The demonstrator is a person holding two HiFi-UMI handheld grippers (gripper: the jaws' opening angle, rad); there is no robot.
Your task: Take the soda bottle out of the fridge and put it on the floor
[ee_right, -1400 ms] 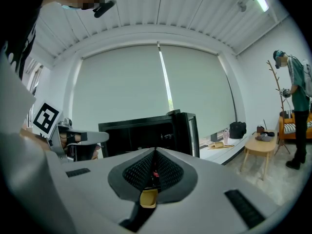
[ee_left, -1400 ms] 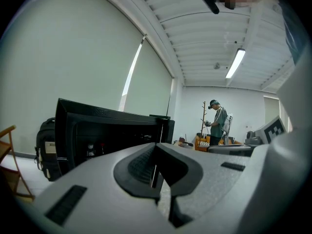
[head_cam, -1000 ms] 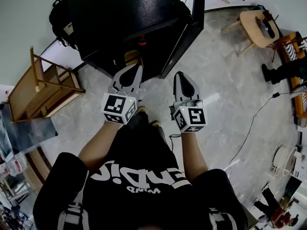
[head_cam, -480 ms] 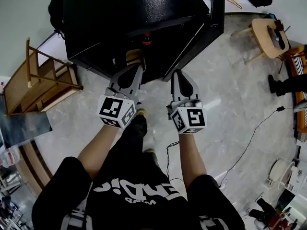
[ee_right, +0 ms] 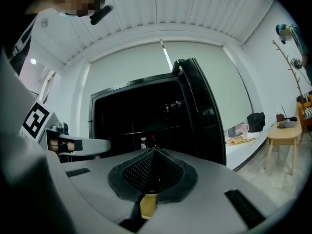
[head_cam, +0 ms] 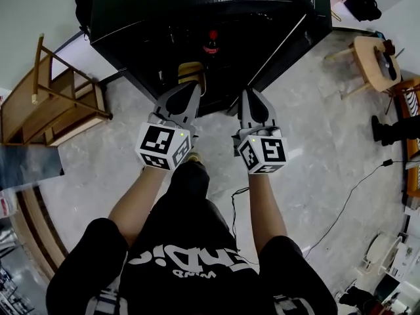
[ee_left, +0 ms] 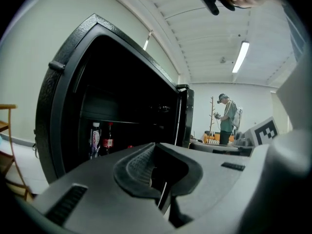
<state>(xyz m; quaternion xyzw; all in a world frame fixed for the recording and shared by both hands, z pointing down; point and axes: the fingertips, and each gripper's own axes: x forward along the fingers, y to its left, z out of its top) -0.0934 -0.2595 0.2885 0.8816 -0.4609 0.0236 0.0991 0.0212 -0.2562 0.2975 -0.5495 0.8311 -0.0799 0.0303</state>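
Observation:
The black fridge (head_cam: 164, 12) stands with its door (head_cam: 298, 35) swung out to the right. Inside, on a shelf, is the soda bottle (head_cam: 210, 42), dark with a red cap. In the left gripper view the soda bottle (ee_left: 108, 139) stands beside a clear bottle with a pale label (ee_left: 95, 139). The right gripper view shows the soda bottle (ee_right: 152, 141) small and far in. My left gripper (head_cam: 192, 85) and right gripper (head_cam: 250, 93) are side by side just in front of the opening. Both are shut and hold nothing, and both point into the fridge, short of the bottle.
A wooden frame (head_cam: 59, 104) lies on the floor to the left. A round wooden table (head_cam: 374, 54) and a seated person's legs (head_cam: 394, 126) are at the right. A cable (head_cam: 348, 195) runs across the floor. Another person (ee_left: 226, 118) stands beyond the door.
Both grippers have sunk and come closer to the fridge opening. The head view has tipped, so more of the inside and the bottle show. The jaws stay shut.

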